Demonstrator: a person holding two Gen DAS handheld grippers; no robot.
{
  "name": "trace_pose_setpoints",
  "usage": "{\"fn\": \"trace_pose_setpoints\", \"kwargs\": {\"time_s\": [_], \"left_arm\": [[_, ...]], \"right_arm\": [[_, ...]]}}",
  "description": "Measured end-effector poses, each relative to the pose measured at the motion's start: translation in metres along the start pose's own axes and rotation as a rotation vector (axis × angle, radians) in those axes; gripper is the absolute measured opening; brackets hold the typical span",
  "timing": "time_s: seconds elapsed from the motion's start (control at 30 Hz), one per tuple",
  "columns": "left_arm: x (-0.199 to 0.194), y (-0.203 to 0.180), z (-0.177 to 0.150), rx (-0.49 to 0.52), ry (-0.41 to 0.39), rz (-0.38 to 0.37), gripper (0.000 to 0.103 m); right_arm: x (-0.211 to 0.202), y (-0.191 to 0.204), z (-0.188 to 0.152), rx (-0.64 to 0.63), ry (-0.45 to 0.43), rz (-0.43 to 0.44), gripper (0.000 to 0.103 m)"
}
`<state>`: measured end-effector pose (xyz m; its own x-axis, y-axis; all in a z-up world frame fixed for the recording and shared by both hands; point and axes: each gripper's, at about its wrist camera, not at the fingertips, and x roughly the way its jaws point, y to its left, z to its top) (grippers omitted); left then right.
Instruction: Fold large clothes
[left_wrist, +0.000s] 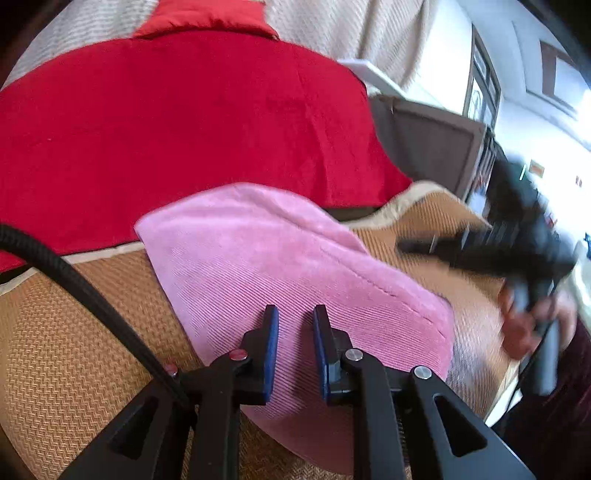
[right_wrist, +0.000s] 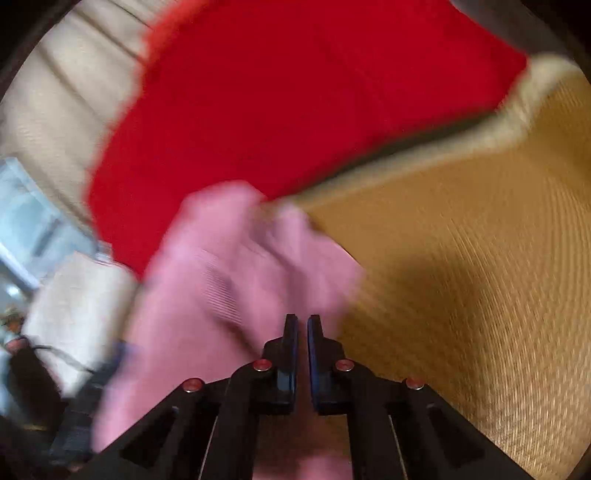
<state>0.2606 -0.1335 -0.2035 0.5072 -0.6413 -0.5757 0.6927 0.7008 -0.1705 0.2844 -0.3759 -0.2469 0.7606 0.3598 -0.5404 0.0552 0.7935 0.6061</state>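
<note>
Pink garment (left_wrist: 295, 266): ribbed, corduroy-like fabric, folded into a compact, roughly rectangular bundle with rounded corners. Lies flat on the woven tan mat (left_wrist: 74, 332), its far corner just short of the mat's pale border. A stitched seam runs along one long side. Right wrist view is blurred; pink garment (right_wrist: 221, 295) appears bunched there.

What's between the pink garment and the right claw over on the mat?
In the left wrist view, only bare woven mat lies between the pink garment and the right claw; nothing else sits on that stretch.
</note>
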Motion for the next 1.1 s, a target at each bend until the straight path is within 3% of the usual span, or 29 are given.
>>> {"fn": "trace_pose_setpoints", "kwargs": {"time_s": [0.07,0.13,0.17,0.2,0.27,0.33,0.43,0.5,0.53,0.57,0.6,0.63,0.7,0.8,0.87,0.9,0.97,1.1], "left_arm": [[0.007,-0.001,0.0,0.025,0.019,0.008,0.017],[0.006,0.0,-0.004,0.03,0.024,0.0,0.017],[0.007,0.0,-0.005,0.032,0.025,-0.003,0.017],[0.008,0.0,-0.005,0.039,0.025,-0.006,0.017],[0.005,0.0,-0.01,0.061,0.025,-0.004,0.017],[0.005,-0.003,-0.011,0.096,0.023,0.005,0.017],[0.008,-0.007,-0.011,0.127,0.02,-0.001,0.017],[0.008,-0.005,-0.011,0.138,0.021,-0.007,0.017],[0.007,-0.007,-0.012,0.14,0.02,-0.011,0.017],[0.006,-0.006,-0.012,0.14,0.02,-0.001,0.017],[0.004,-0.008,-0.014,0.147,0.021,-0.004,0.017],[0.001,-0.007,-0.015,0.153,0.021,-0.007,0.017],[-0.005,-0.008,-0.017,0.159,0.015,-0.017,0.017],[-0.009,-0.012,-0.02,0.184,-0.004,-0.017,0.017],[-0.004,-0.017,-0.022,0.205,-0.001,0.008,0.017],[-0.001,-0.02,-0.023,0.22,0.001,0.012,0.017],[0.002,-0.027,-0.022,0.233,0.003,0.024,0.017],[0.005,-0.027,-0.022,0.252,0.015,0.025,0.017]], "right_arm": [[-0.007,0.012,0.011,0.015,-0.036,0.053,0.009],[-0.004,0.015,0.019,0.011,-0.031,0.072,0.028],[0.002,0.018,0.025,0.008,-0.009,0.063,0.068],[0.005,0.016,0.029,0.005,-0.006,0.058,0.09],[0.013,0.019,0.035,-0.004,-0.012,0.087,0.09],[0.035,0.028,0.045,-0.036,0.076,0.104,0.09],[0.071,0.044,0.058,-0.099,0.164,0.017,0.09],[0.1,0.051,0.058,-0.092,0.247,0.003,0.083],[0.113,0.051,0.056,-0.085,0.306,-0.009,0.069],[0.121,0.052,0.052,-0.076,0.348,-0.017,0.036],[0.125,0.055,0.049,-0.076,0.362,-0.024,0.03],[0.12,0.061,0.047,-0.112,0.333,-0.043,0.027],[0.095,0.077,0.042,-0.193,0.24,-0.082,0.01],[0.057,0.073,0.03,-0.235,0.131,-0.202,0.007],[0.059,0.049,0.025,-0.167,0.146,-0.23,0.007],[0.07,0.023,0.014,-0.075,0.189,-0.199,0.006],[0.087,0.004,-0.002,-0.039,0.237,-0.178,0.006],[0.07,0.011,0.001,-0.027,0.17,-0.122,0.007]]}}
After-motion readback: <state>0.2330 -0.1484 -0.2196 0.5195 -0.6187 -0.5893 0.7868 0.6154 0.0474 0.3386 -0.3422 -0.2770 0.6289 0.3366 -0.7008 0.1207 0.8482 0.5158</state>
